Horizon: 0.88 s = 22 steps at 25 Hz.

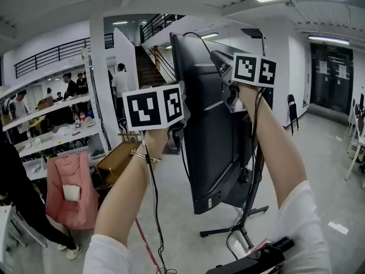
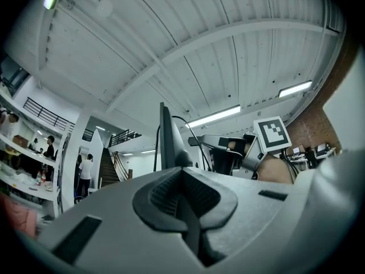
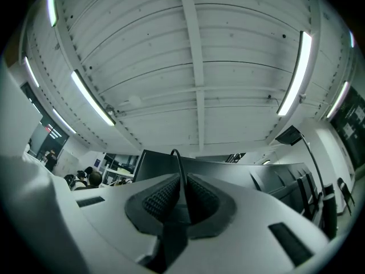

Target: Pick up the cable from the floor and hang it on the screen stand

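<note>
both grippers are holding the black cable up at the top of the screen

the right gripper (image 3: 181, 193) is clenching the cable (image 3: 177, 164), which is arching up out of its pads toward the dark screen (image 1: 214, 130). the left gripper (image 2: 183, 181) is also pinching shut, seemingly on another stretch of it. gripping at two spaced points is leaving a slack span between them, likely so that it can be draped over the screen stand (image 1: 252, 201) without slipping off. the cable is looking thin, black and limp, looping over the screen's upper corner and trailing down past both forearms toward the floor (image 1: 188, 227).
</note>
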Motion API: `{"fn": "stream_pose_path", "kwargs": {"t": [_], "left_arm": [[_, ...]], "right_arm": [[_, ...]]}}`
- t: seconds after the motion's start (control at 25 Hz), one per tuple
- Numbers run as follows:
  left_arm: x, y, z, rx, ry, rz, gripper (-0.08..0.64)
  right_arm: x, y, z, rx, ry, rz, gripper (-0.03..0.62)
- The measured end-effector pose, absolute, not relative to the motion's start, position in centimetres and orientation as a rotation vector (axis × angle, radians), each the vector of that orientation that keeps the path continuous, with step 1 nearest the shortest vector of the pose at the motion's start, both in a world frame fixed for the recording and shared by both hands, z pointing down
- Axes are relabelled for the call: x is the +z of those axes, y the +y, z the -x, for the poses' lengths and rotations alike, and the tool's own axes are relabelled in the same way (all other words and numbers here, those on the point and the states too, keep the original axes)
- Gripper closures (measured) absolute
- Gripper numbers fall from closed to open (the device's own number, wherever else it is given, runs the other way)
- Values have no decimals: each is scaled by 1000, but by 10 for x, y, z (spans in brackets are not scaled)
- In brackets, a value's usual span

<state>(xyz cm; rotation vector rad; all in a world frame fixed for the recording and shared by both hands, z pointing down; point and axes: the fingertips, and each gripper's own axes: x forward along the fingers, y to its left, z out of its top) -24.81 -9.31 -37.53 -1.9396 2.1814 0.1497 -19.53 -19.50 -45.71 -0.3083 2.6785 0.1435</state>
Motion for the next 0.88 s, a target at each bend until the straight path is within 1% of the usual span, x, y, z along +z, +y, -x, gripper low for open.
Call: {"fn": "stream_pose_path", "kwargs": {"t": [0.48,0.64,0.88], "left_arm": [[-344,-96,233,166,2193,1978,557],[-331,-94,231,150,2178,2003,557],[-288,-96,210,98,2157,2061,557]], "right_arm": [[-431,-203,161,73,2640,337,561],[-403,-211,157,73,2660,423,563],[-335,-223,143,107,2737,555,563]]}}
